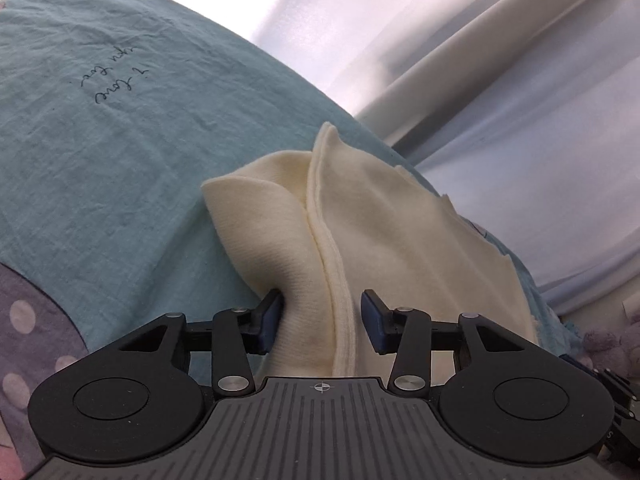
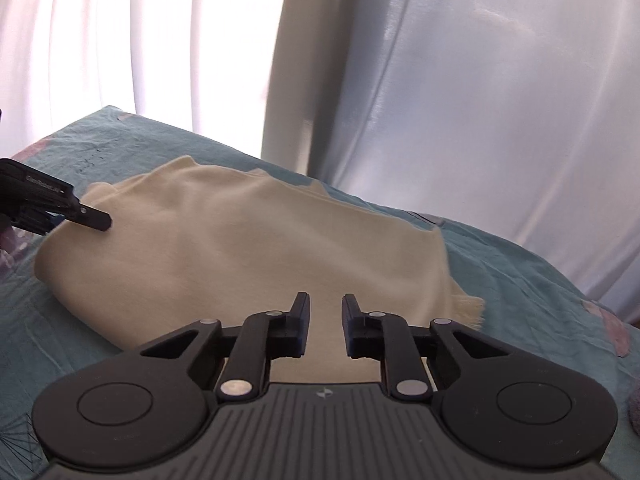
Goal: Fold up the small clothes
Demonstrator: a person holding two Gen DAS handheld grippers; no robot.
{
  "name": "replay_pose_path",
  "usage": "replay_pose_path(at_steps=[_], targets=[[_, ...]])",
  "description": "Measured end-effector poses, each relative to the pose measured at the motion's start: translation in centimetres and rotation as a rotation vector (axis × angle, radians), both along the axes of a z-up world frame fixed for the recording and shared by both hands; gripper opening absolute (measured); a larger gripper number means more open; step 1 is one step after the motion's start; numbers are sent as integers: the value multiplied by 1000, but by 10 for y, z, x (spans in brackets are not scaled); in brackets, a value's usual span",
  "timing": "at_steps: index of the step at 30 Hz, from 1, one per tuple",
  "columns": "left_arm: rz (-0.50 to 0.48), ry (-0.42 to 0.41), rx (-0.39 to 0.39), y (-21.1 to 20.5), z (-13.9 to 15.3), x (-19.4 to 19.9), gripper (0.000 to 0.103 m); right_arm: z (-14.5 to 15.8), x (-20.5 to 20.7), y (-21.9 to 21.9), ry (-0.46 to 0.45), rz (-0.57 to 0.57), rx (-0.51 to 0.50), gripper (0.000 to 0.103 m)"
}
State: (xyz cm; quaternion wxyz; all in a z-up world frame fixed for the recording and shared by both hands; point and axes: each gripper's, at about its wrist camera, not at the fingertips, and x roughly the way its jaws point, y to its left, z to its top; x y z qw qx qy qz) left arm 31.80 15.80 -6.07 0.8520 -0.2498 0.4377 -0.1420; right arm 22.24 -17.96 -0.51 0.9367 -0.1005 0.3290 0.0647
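Cream garment (image 2: 248,240) sits on the teal bedspread (image 1: 100,168), already doubled over at least once, with a rolled fold and a hemmed edge running right between the left tongs (image 1: 322,318). Those are spread apart, straddling that fold at the near left end but not pinching it. Right tongs (image 2: 326,322) hover over the near edge, also apart, nothing in them. My guess: both need to bite the near edge before the next fold. I'd get all the layers inside the left pair first, hem included, or the knit will slide and the fold goes crooked. Curtains (image 2: 440,80) hang behind.
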Motion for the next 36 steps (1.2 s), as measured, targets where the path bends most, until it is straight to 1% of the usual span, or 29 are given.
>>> replay_pose_path(at_steps=[1,2,4,6,7,8,9,10,11,12,13,16,18,20,23,26,28,30,32,33,34,35,36], targets=[[-1,0,-4,1,0,1,48,-3,2,9,12,24,16,14],[-2,-2,-15,2,0,2,57,-7,3,18,21,50,22,14],[-13,-8,-58,1,-1,3,71,-18,4,37,45,103,20,13],[-16,-14,-43,-3,0,5,72,-29,5,53,67,134,16,13],[-20,-19,-27,-6,1,5,70,-35,6,59,80,142,14,13],[-20,-20,-9,-8,2,6,59,-40,7,62,94,145,12,13],[-12,-15,11,-8,1,6,52,-46,9,66,117,143,8,13],[0,-4,18,-5,0,7,37,-51,11,67,134,137,3,13],[6,8,1,-1,-2,7,33,-53,11,68,139,133,0,13],[13,15,-30,4,-3,7,31,-53,9,69,134,135,0,13],[13,16,-40,6,-3,7,28,-51,8,70,126,135,4,13],[9,-8,-28,4,2,4,24,-46,6,68,100,121,36,13],[10,-20,-46,3,8,2,23,-50,8,68,113,111,35,13],[11,-23,-64,1,16,2,22,-59,11,70,147,124,16,13],[-12,-56,-65,-8,36,1,21,-53,5,64,134,107,44,13],[-59,-114,-82,-33,64,0,20,-42,-1,48,93,64,68,14],[-118,-163,-79,-63,83,1,20,-33,-5,34,65,16,86,14],[-198,-196,-57,-101,93,1,20,-25,-11,18,37,-32,103,14],[-267,-205,-17,-140,89,3,21,-19,-17,3,17,-80,109,14],[-297,-196,4,-161,81,3,22,-17,-19,-5,11,-106,114,14],[-324,-180,22,-177,71,5,25,-17,-21,-12,13,-129,120,14],[-354,-145,41,-193,58,6,27,-18,-22,-20,20,-150,128,14],[-381,-105,50,-205,47,6,25,-19,-24,-26,30,-169,138,14]])
